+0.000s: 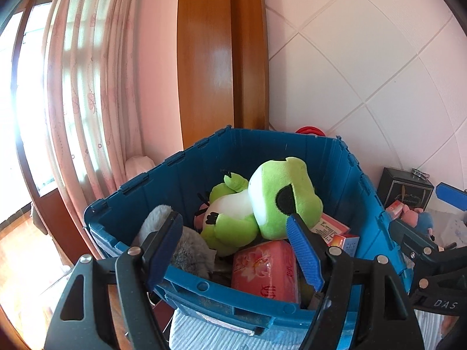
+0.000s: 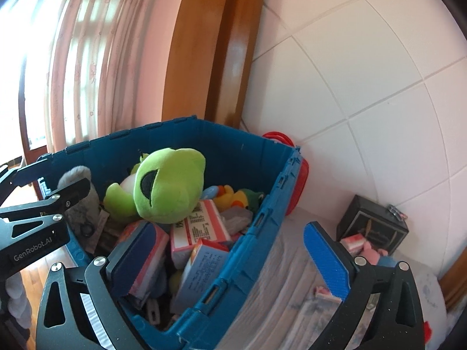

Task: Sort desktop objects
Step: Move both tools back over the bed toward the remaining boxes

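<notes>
Strong daylight pours through the window (image 1: 17,93) and pink curtain (image 1: 84,87) on the left, blown out to white glare in both views, with a bright sheen on the wooden panel (image 1: 210,58). Fisheye distortion bends the wall tiles (image 2: 364,73) and darkens the corners. The right wrist view is slightly soft with blur.

green frog plush (image 1: 271,201) atop blue bin (image 1: 344,169), jaws parted
</notes>
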The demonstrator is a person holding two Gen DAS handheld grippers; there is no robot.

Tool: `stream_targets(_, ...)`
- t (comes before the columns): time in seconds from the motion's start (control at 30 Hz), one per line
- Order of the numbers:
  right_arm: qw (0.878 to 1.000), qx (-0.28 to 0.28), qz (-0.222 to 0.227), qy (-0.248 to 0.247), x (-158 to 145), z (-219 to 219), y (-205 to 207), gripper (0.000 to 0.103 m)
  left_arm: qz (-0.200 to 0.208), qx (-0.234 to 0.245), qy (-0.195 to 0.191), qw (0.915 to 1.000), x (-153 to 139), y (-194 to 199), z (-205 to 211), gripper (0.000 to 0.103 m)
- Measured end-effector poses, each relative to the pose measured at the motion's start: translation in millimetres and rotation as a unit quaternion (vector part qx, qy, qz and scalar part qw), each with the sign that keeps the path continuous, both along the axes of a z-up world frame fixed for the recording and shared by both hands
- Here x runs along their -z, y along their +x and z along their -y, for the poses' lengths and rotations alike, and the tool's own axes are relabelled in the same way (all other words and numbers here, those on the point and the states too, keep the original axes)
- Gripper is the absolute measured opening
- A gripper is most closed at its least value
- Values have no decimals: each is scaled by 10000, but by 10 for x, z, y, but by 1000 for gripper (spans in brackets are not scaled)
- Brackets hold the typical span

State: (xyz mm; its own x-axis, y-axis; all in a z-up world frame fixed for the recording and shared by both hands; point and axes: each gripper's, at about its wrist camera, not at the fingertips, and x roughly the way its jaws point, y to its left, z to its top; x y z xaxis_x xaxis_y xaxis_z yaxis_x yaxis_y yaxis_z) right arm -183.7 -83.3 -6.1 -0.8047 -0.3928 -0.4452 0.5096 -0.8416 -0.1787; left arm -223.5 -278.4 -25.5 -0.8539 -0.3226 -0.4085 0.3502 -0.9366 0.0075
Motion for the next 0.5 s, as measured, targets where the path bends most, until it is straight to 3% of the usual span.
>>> stream_targets(0.17,9998,158,-64,-81,-12,-399,50,103,-111,17,25,9999,-47,53,-220,75)
stream_targets(0.23,9995,286,-64,-131,2,-654,71,103,-122,7,32,9999,-57,88,-312,82)
stream_targets(0.3,9988,445,-30,-183,25,-884,71,103,-205,59,37,9998,-82,139,-417,82)
stream_targets(0.5,9907,1305,218,-318,239,-1900,51,103,-502,440,17,9978,-191,234,-952,88)
